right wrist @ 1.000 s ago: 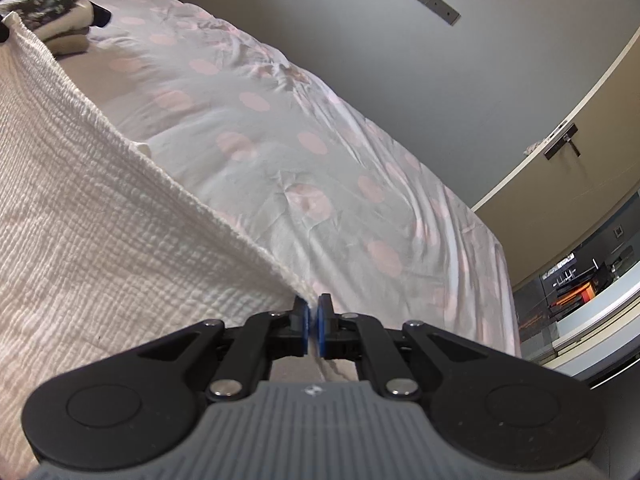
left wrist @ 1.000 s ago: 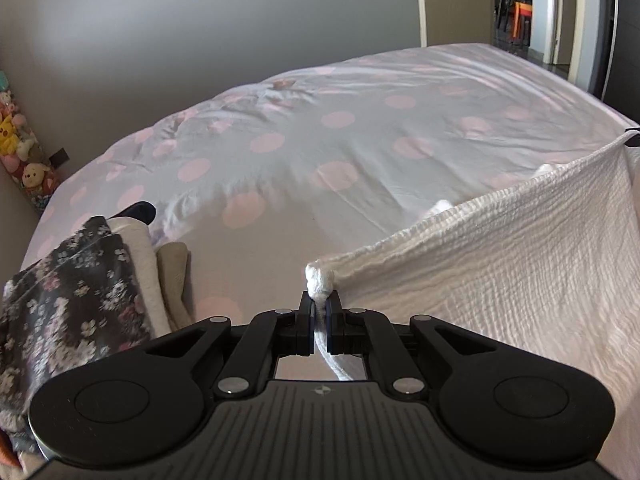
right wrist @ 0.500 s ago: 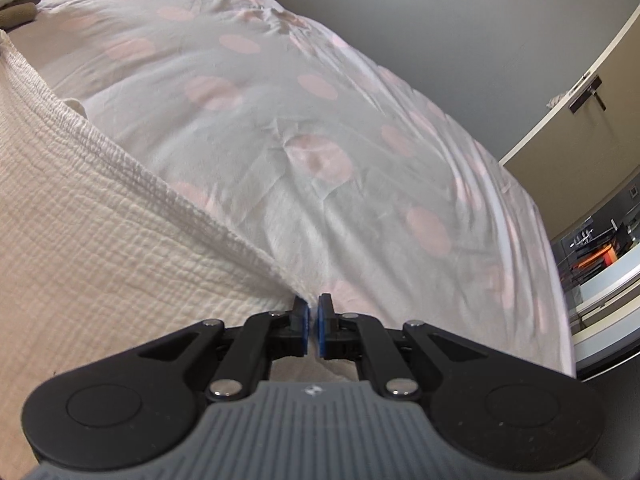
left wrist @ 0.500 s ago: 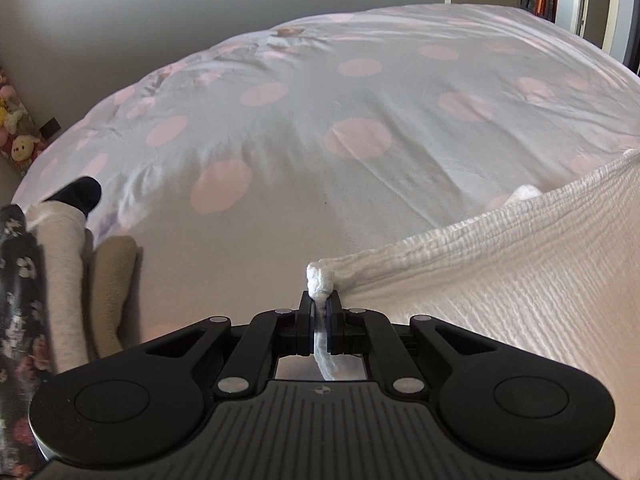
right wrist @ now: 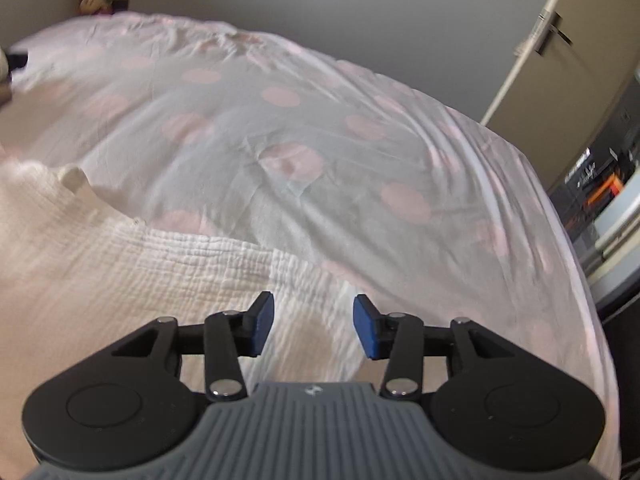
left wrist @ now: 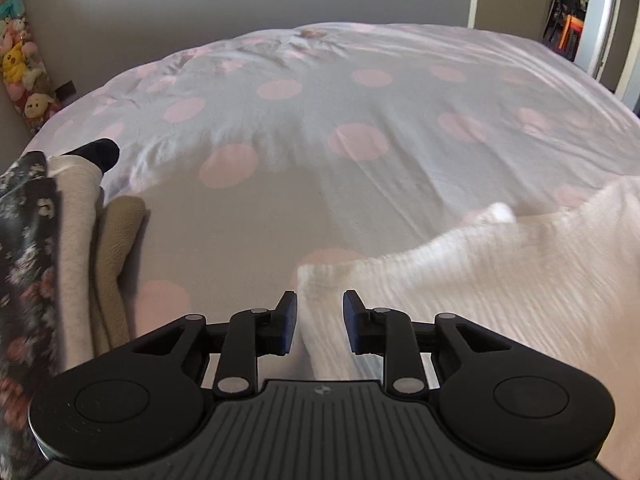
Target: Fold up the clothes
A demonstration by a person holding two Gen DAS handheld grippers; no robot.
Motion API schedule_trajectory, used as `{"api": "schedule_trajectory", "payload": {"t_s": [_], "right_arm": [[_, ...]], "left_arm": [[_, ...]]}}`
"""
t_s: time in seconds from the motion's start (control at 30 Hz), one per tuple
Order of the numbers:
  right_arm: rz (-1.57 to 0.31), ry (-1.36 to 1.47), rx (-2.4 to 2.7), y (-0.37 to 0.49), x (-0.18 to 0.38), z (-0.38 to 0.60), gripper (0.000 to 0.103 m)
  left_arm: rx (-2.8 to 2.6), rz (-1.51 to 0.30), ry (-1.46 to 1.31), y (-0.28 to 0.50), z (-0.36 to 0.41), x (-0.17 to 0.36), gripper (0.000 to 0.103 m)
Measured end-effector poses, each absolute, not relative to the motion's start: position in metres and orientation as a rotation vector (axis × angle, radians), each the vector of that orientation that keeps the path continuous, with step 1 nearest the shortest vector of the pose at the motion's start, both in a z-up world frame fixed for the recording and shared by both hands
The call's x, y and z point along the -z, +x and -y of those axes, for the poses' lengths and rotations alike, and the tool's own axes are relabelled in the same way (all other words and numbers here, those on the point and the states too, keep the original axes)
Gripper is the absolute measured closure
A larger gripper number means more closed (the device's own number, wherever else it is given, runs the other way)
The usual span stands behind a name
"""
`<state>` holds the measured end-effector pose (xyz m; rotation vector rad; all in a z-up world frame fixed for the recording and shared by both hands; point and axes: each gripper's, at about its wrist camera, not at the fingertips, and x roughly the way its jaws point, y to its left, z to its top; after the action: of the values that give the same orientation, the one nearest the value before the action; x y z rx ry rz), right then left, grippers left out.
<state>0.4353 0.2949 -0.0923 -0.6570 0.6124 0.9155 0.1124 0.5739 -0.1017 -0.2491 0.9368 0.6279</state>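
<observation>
A white crinkled garment (left wrist: 500, 280) lies on the bed, spreading right in the left wrist view and left in the right wrist view (right wrist: 120, 272). My left gripper (left wrist: 319, 310) is open, its jaws apart on either side of the garment's near-left corner. My right gripper (right wrist: 314, 316) is open just above the garment's right edge, holding nothing. A small white bump of the garment (right wrist: 74, 178) sticks up at its far edge.
The bed (left wrist: 360, 112) has a pale sheet with pink dots. A stack of folded clothes (left wrist: 48, 256), floral on top, with a dark sock, sits at the bed's left. Plush toys (left wrist: 20, 64) line the left wall. A door (right wrist: 560, 40) is at right.
Both grippers have opened and let go of the white garment's corners. The garment, held up stretched before, now lies slack on the bed.
</observation>
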Motion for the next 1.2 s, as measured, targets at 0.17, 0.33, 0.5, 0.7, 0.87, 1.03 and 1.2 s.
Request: {"api": "schedule_trajectory", "payload": {"t_s": [0.17,0.33,0.5,0.7,0.87,1.03,1.2], "right_arm": [[-0.73,-0.49,-0.875,0.414,0.084,-0.228,0.057],[-0.829,-0.36,-0.83,0.384,0.102,-0.156,0.059],[-0.913,-0.152,-0.756,0.371,0.122,-0.096,0.058],[-0.98,0.065,-0.71,0.369,0.147,-0.068,0.058],[-0.976,0.122,-0.715,0.362,0.168,-0.073,0.061],[-0.934,0.091,-0.737,0.352,0.165,-0.08,0.092],[-0.848,0.183,-0.733,0.342,0.146,-0.054,0.097]], "left_arm": [[-0.584,-0.915,-0.261,0.072,-0.522,0.079,0.08],[-0.576,-0.892,-0.32,0.02,-0.471,0.076,0.078],[-0.601,-0.861,-0.445,-0.022,-0.444,0.093,0.071],[-0.674,-0.832,-0.591,-0.045,-0.441,0.117,0.071],[-0.641,-0.855,-0.644,-0.04,-0.439,0.133,0.071],[-0.615,-0.88,-0.634,-0.029,-0.433,0.145,0.095],[-0.623,-0.81,-0.576,-0.036,-0.426,0.131,0.101]]}}
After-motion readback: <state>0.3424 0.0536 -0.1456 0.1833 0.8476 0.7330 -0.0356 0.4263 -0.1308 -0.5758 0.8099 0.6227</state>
